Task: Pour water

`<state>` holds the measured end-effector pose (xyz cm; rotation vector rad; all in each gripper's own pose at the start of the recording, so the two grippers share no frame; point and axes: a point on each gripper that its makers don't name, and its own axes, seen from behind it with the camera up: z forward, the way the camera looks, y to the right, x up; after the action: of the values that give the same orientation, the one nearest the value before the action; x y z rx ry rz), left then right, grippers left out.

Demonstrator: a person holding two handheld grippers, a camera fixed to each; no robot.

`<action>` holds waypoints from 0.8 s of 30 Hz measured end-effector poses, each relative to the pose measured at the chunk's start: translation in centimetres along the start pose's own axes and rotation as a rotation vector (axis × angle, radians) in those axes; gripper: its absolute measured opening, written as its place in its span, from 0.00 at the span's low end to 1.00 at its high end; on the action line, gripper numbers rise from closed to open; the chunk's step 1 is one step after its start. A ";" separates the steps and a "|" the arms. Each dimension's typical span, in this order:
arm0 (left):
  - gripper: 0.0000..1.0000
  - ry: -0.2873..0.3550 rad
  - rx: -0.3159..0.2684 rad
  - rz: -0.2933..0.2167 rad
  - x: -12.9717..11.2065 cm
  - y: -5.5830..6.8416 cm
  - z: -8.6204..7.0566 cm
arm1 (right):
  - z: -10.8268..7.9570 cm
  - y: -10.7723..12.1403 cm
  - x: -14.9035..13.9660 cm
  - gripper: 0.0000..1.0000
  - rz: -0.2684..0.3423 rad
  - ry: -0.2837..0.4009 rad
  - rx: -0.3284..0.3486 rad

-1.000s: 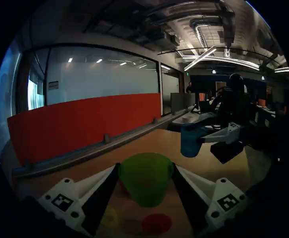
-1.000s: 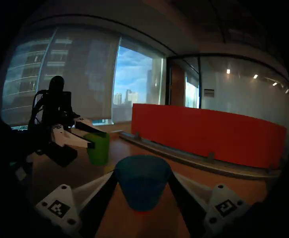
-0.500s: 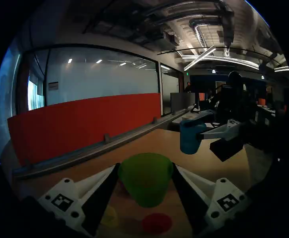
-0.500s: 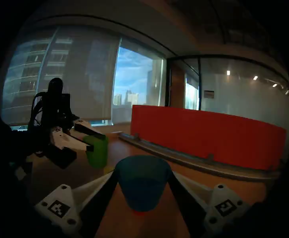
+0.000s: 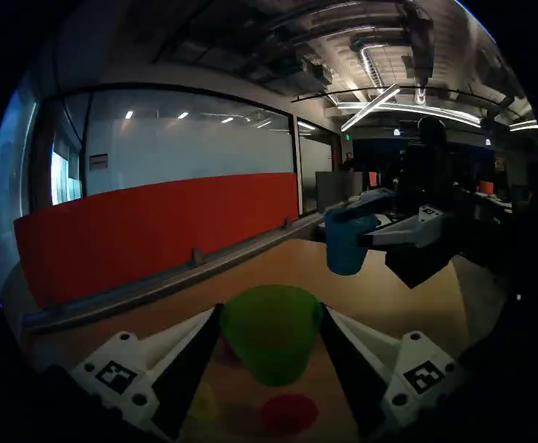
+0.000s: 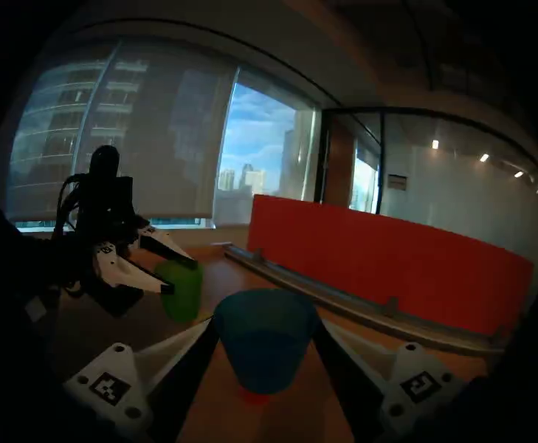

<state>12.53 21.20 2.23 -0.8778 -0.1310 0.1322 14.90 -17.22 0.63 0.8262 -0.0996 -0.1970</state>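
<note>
Now the blue cup (image 6: 265, 340), pinched between both fingers of the right gripper (image 6: 265, 326), has drifted up and in toward the green cup (image 5: 271, 332), which the left gripper (image 5: 271, 319) clamps from both sides above the wooden table (image 5: 387, 295). Seen from the left gripper view, it sits higher and nearer the middle than a second ago, though upright and well short of the green rim. That closing gap suggests the pour is being lined up, not begun, and whether either cup holds water cannot be told.
</note>
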 end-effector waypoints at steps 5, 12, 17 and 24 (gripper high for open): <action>0.90 0.001 -0.008 0.006 -0.3 0.5 0.0 | 0.5 -0.2 0.5 0.91 -0.030 -0.008 0.015; 0.90 0.007 -0.017 0.009 -0.7 1.2 0.0 | 1.1 -0.5 1.4 0.91 -0.068 -0.008 0.027; 0.90 0.024 -0.016 0.001 -0.6 1.5 0.0 | 1.3 -0.6 1.9 0.91 -0.085 -0.004 0.035; 0.90 0.050 -0.022 -0.012 -0.7 2.1 -0.1 | 1.5 -0.7 2.5 0.91 -0.101 0.001 0.043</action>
<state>11.74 22.38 0.51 -0.9013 -0.0916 0.0976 17.03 -19.33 1.18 0.8745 -0.0616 -0.2902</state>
